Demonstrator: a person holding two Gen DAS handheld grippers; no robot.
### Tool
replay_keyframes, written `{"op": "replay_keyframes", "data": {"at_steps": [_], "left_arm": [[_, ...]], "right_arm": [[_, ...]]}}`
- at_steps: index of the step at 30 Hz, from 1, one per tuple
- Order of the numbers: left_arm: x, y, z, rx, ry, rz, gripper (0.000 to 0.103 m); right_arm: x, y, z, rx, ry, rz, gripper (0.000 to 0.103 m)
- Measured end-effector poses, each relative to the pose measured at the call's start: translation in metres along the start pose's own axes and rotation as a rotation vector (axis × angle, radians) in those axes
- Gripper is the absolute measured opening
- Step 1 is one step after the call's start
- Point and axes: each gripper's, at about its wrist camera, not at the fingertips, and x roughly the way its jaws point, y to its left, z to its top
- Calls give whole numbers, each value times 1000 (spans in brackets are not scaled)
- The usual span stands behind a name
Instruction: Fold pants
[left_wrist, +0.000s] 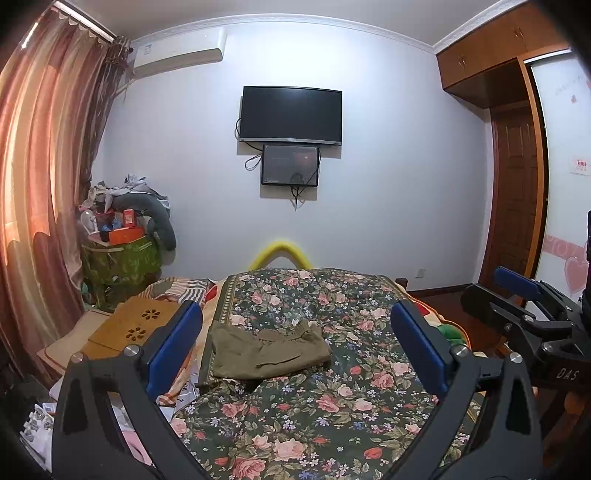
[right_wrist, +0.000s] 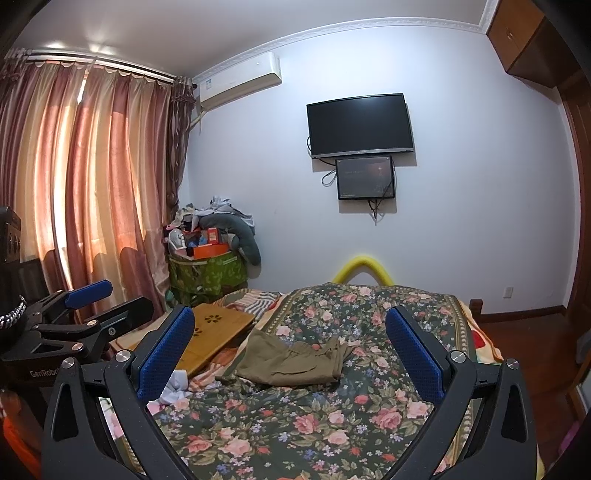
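Note:
Olive-green pants (left_wrist: 267, 350) lie folded into a compact rectangle on the floral bedspread (left_wrist: 314, 417), waistband toward the far side. In the right wrist view the pants (right_wrist: 291, 360) sit left of centre on the bedspread (right_wrist: 314, 424). My left gripper (left_wrist: 295, 343) is held above the bed, well back from the pants, open and empty, blue pads wide apart. My right gripper (right_wrist: 290, 347) is likewise open with nothing between its fingers, raised and short of the pants. The right gripper (left_wrist: 524, 299) shows at the left wrist view's right edge; the left gripper (right_wrist: 85, 299) appears at the right wrist view's left edge.
A wooden lap tray (right_wrist: 214, 332) rests on the bed's left side beside striped bedding (left_wrist: 184, 288). A cluttered green bin (left_wrist: 122, 258) stands by the curtains (right_wrist: 92, 184). A TV (left_wrist: 291, 114) hangs on the far wall. A wardrobe and door (left_wrist: 513, 192) are to the right.

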Motion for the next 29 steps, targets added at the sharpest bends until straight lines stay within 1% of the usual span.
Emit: {"op": "replay_keyframes", "data": {"at_steps": [9, 16, 29], "left_arm": [[-1, 2, 2, -12, 7, -22, 103], [-1, 1, 3, -4, 15, -14, 103], [4, 1, 2, -8, 27, -41, 103]], "right_arm": [[0, 0, 0, -1, -1, -1, 103], [0, 0, 0, -3, -1, -4, 103], [0, -2, -1, 2, 7, -6, 103]]}}
